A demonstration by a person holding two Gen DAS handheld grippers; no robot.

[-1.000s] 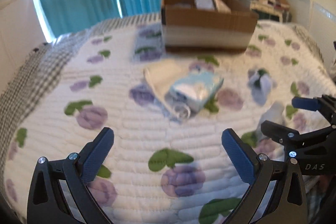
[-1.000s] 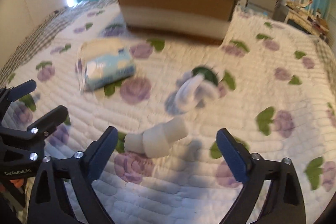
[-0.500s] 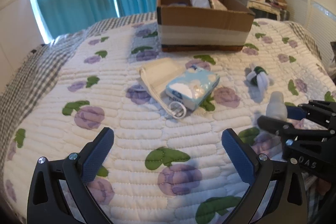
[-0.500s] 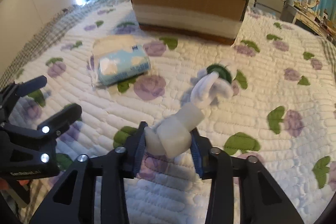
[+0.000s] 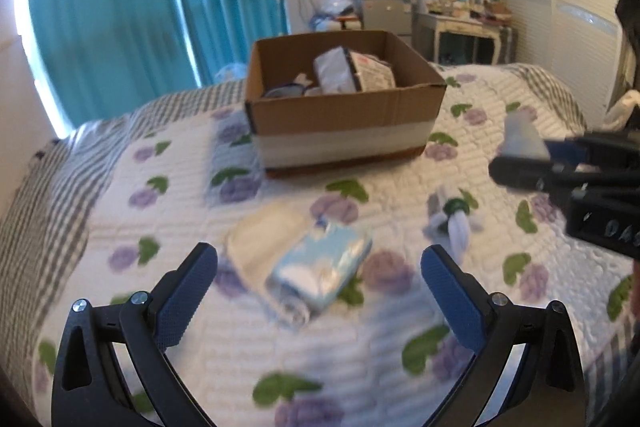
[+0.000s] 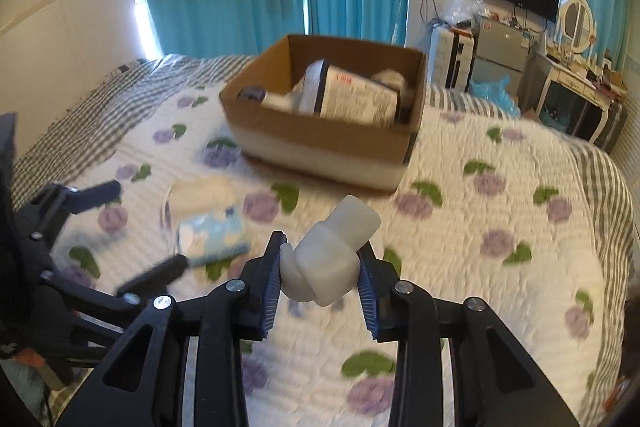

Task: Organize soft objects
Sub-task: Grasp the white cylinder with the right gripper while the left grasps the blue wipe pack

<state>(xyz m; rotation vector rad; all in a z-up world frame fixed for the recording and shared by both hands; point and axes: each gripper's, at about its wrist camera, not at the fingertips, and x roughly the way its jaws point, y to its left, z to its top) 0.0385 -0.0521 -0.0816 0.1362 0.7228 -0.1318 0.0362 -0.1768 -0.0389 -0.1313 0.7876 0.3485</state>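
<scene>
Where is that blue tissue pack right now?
The blue tissue pack lies on the quilt between the open left gripper fingers, partly on a white pouch, nearer than the cardboard box.

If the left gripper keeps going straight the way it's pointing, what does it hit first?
Probably the light-blue tissue pack lying on the quilt, directly between the open left gripper fingers; depth is uncertain.

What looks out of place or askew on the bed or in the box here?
Little stands out. In the cardboard box, a large labelled pack lies tilted against the other contents rather than flat. On the quilt, the blue tissue pack rests partly atop a white pouch. No visible spill or damage.
</scene>
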